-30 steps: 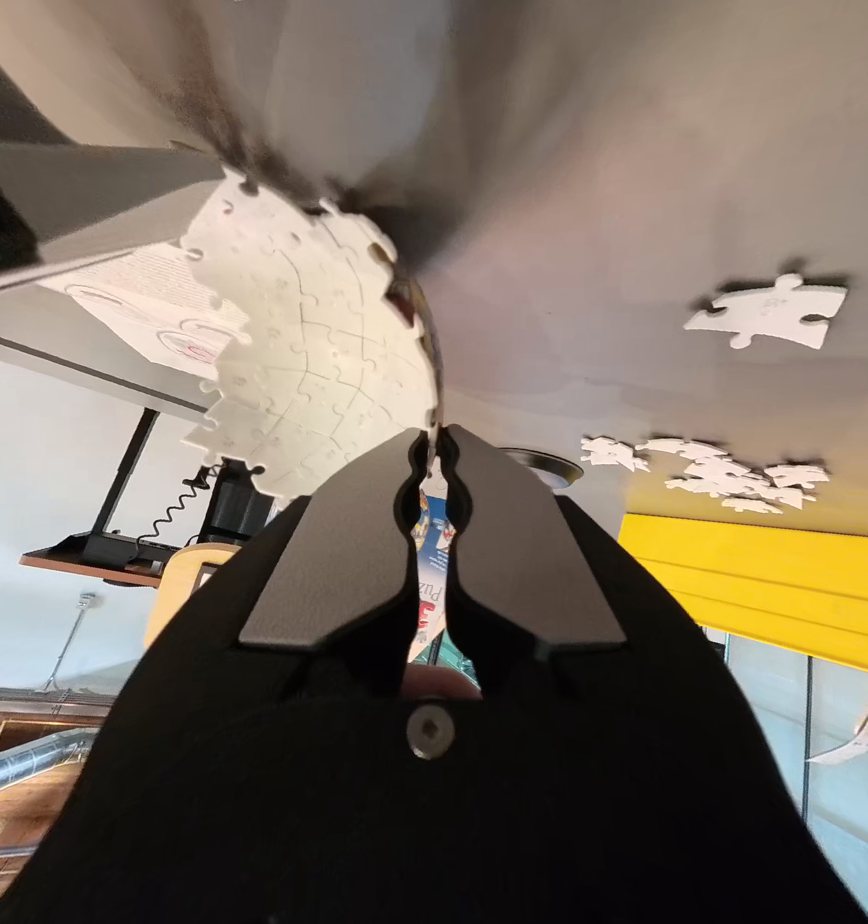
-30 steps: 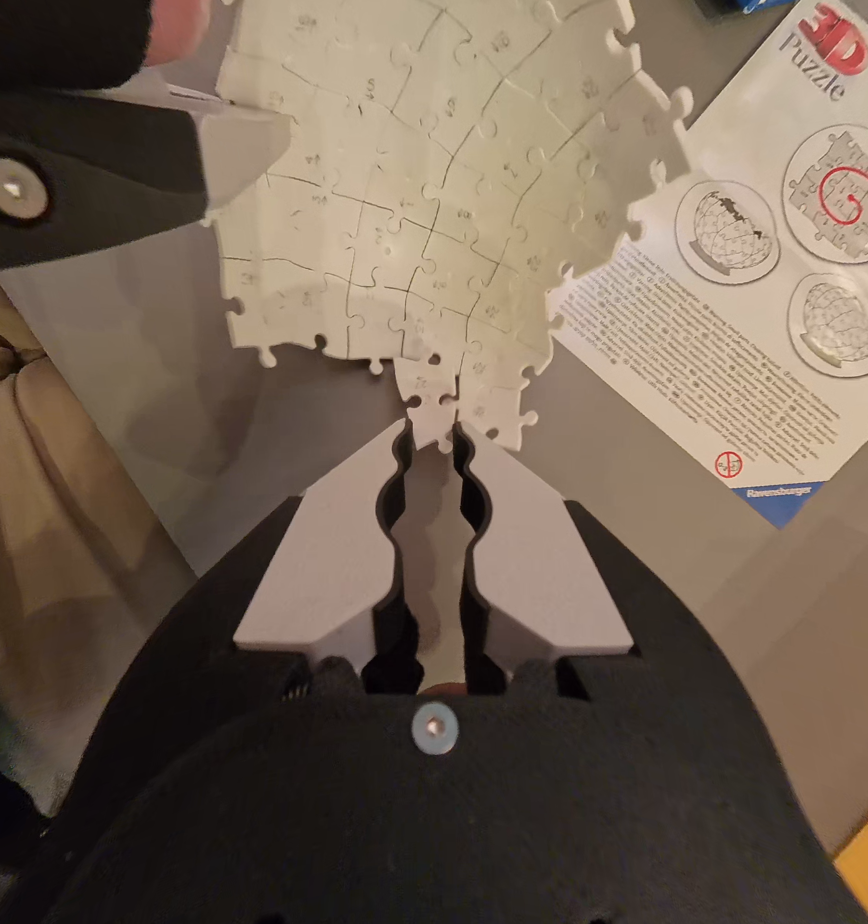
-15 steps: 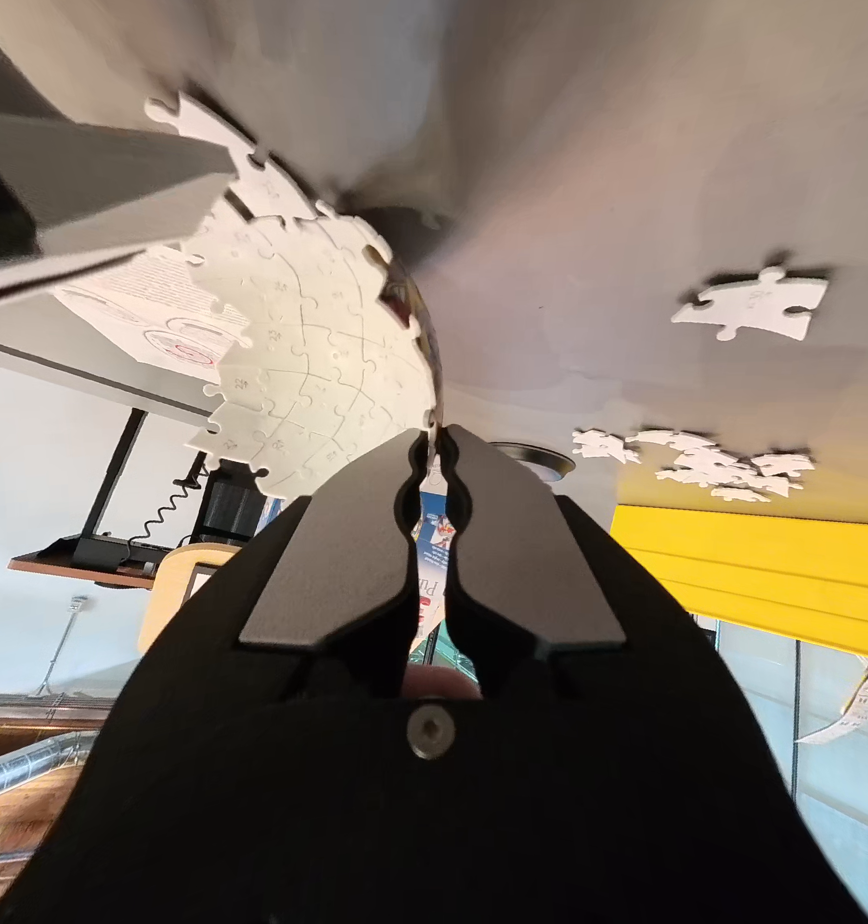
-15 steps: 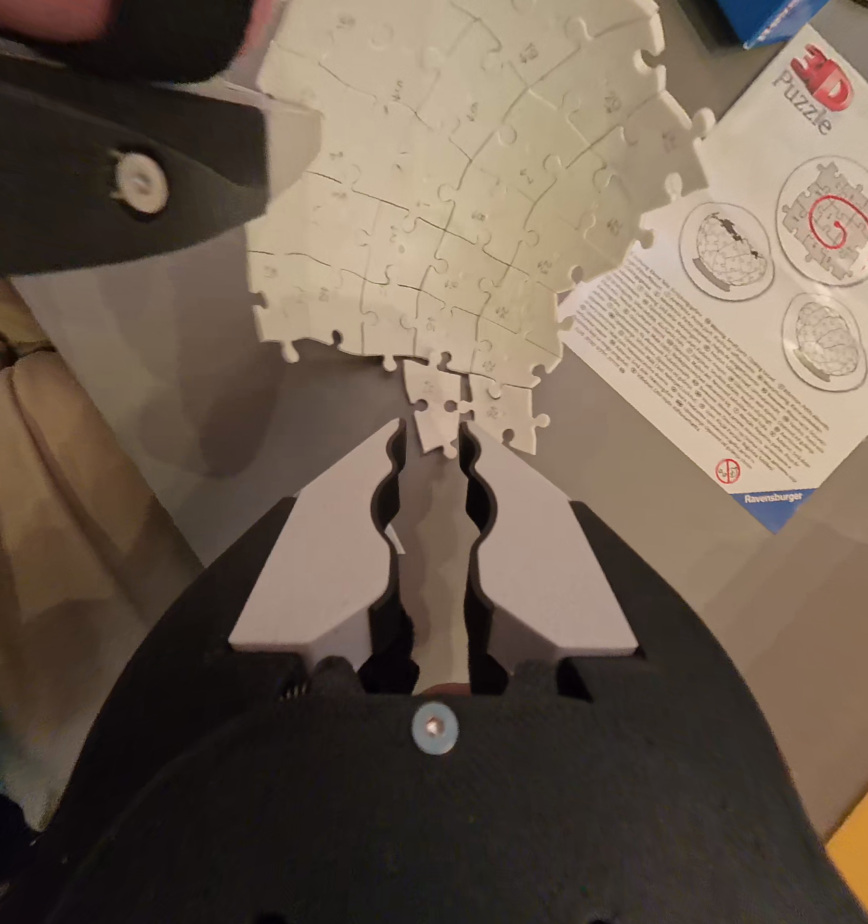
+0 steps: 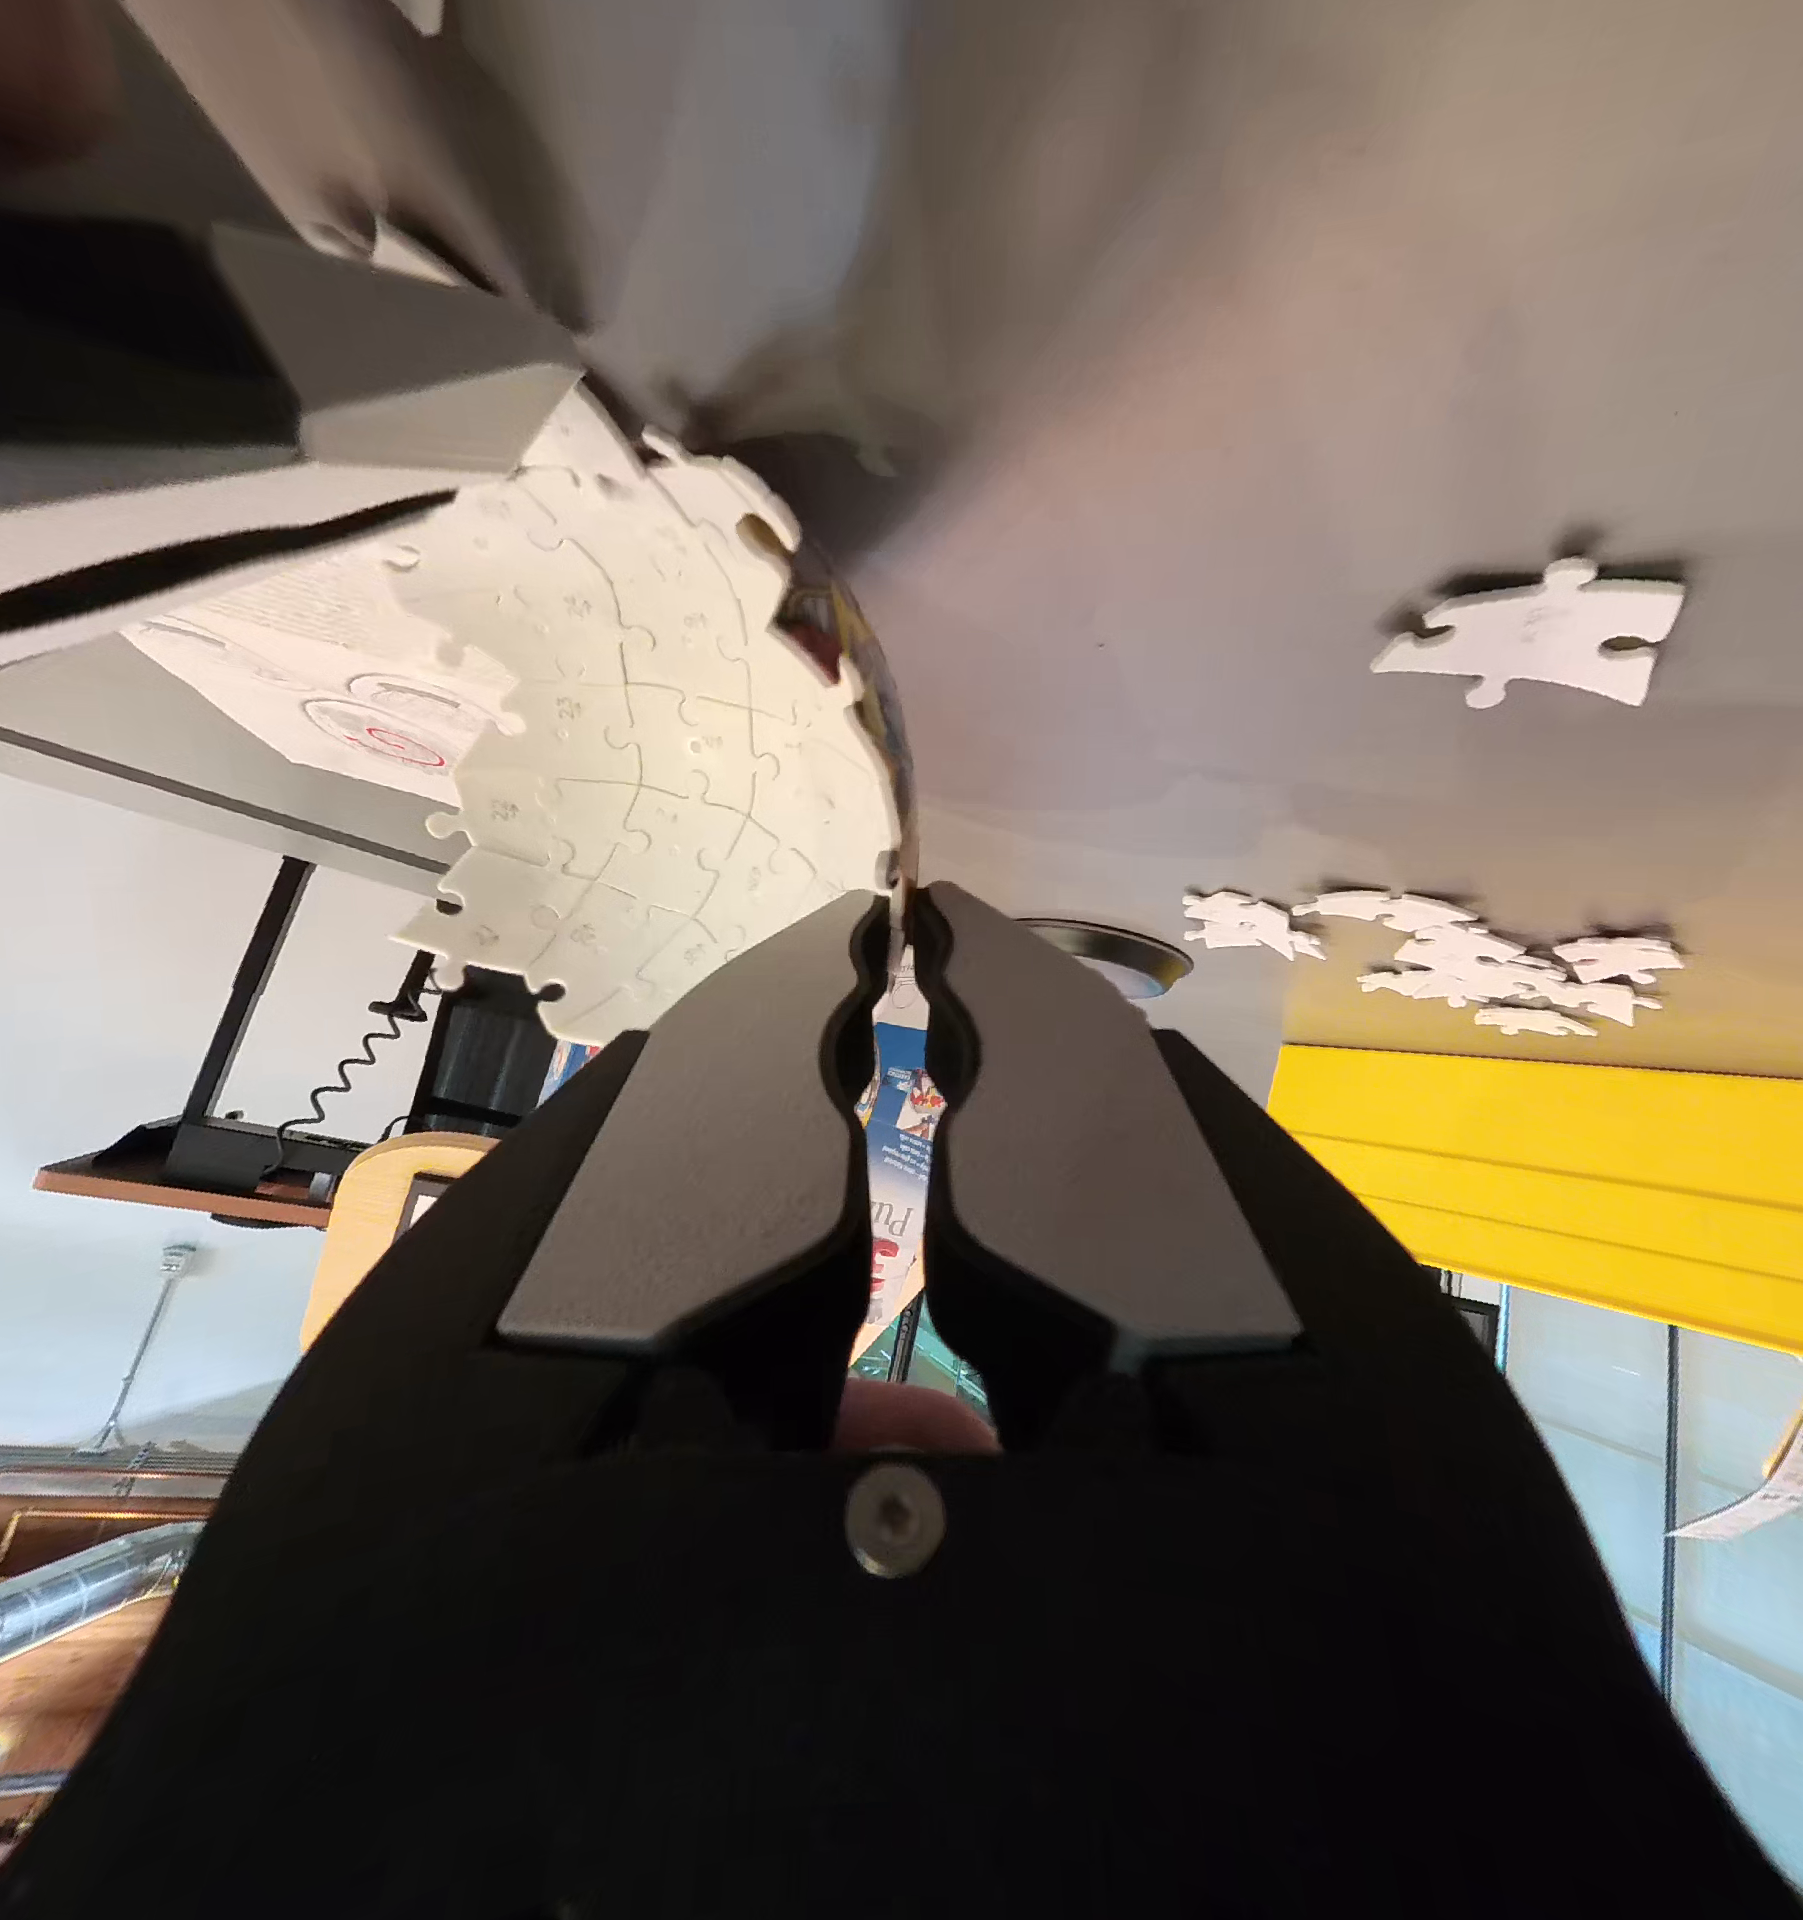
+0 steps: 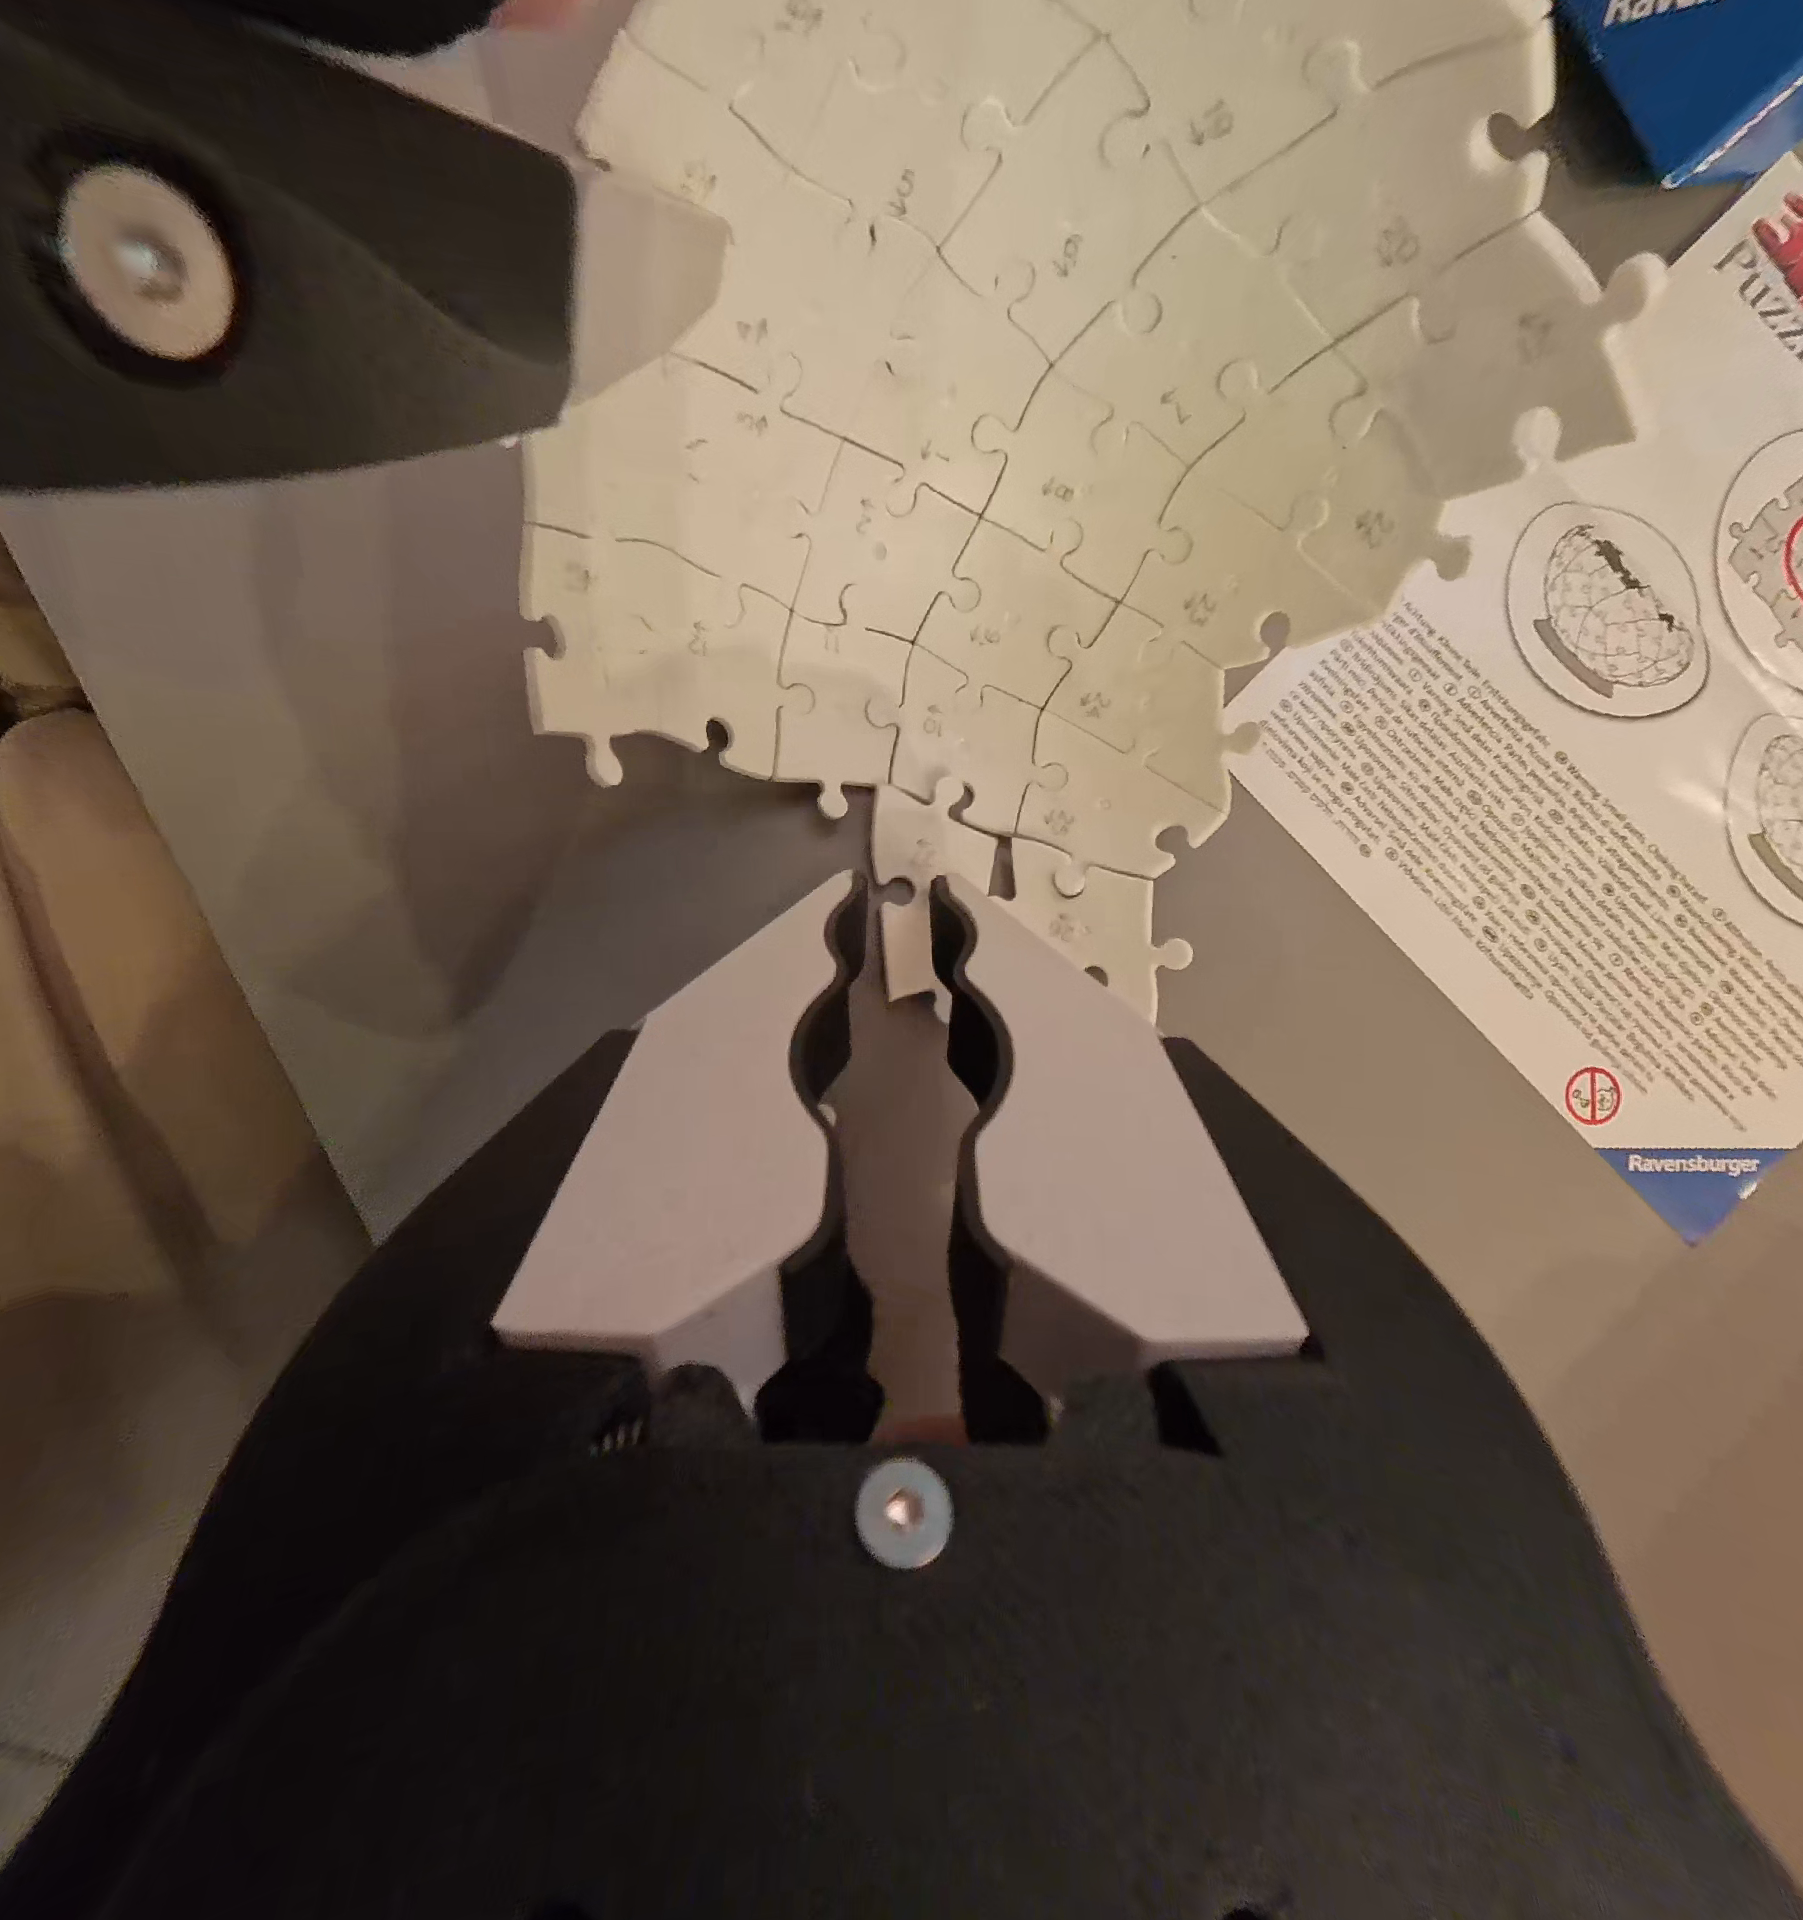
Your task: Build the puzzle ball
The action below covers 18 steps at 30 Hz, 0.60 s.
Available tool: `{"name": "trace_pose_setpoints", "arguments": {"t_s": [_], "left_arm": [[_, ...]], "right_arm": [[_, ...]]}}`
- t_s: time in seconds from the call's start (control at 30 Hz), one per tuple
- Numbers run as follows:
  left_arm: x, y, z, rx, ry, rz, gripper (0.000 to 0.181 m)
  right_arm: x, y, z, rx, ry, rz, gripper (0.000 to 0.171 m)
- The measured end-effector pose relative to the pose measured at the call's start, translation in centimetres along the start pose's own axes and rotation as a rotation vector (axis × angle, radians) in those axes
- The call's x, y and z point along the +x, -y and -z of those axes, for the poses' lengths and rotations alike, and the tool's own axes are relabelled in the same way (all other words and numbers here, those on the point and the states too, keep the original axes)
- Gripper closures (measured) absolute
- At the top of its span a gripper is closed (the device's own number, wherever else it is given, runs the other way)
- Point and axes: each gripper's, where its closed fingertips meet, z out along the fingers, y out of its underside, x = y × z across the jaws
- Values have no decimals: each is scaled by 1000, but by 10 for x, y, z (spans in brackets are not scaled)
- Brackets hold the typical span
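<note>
Right gripper (image 6: 897, 894) nearly closed, pinching a single white puzzle piece (image 6: 912, 914) at frame centre, the piece's far edge pressed against the lower rim of the curved puzzle shell (image 6: 980, 436). Left gripper (image 5: 902, 914) clamped thin on the shell's edge, seen edge-on at centre of the left wrist view; same gripper entering from the upper left of the right wrist view. Shell held in the air above the grey bench (image 6: 409, 831), hollow white side turned toward the right wrist camera, printed side facing away, bowl opening roughly toward the lower frame, no clear long axis. Judged light, thin, fairly stiff plastic, yet prone to popping apart at the seams if twisted; best held at the rim, close to the joint being pressed. Beyond, instruction sheet (image 6: 1603, 831) at right, blue box (image 6: 1728, 83) at upper right. In the left wrist view, a lone loose piece (image 5: 1531, 644) at right, a cluster of loose pieces (image 5: 1437, 956) below it.
</note>
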Motion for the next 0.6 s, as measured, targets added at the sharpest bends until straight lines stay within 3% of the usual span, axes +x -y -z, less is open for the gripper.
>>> {"name": "trace_pose_setpoints", "arguments": {"t_s": [0.6], "left_arm": [[5, 2, 0, 7, -24, -29, 178]], "right_arm": [[7, 4, -1, 30, -31, 38, 164]]}}
